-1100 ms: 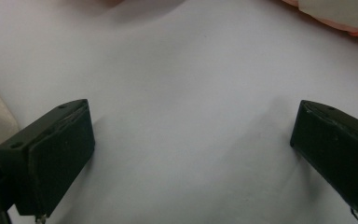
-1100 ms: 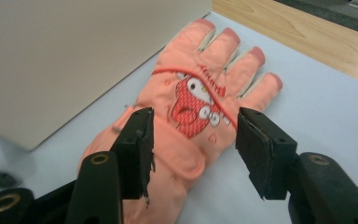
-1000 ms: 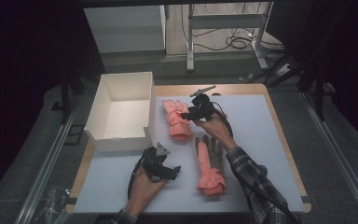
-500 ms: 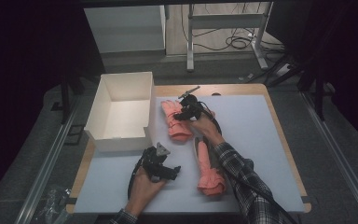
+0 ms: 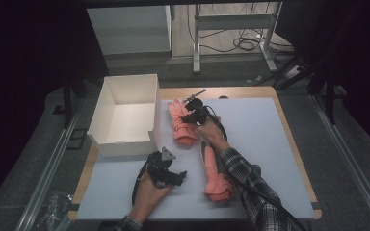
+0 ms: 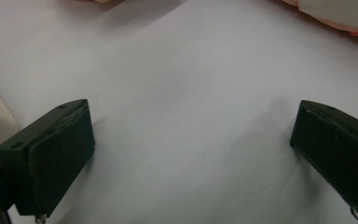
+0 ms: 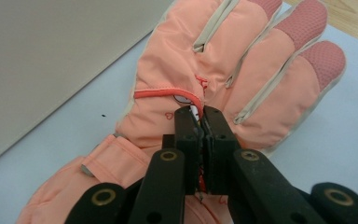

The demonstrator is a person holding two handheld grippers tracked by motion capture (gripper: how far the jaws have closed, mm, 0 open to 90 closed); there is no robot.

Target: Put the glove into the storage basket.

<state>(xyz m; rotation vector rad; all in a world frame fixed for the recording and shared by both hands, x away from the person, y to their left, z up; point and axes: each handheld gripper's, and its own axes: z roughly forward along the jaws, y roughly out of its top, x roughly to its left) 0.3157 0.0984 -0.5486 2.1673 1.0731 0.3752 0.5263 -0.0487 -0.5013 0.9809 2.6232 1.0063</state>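
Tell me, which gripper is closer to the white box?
The left gripper is a bit closer. It rests on the mat just below the white box, near its front corner. The right gripper is beside the box, pinching the far glove, which lies between them.

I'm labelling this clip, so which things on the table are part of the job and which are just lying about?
In the job: far glove, pinched by the right gripper; near glove; white box; left gripper, open over the mat.
Lying about: plastic wrap and cables on the floor.

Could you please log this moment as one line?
right gripper: shut on far glove | left gripper: open, over mat | box: empty
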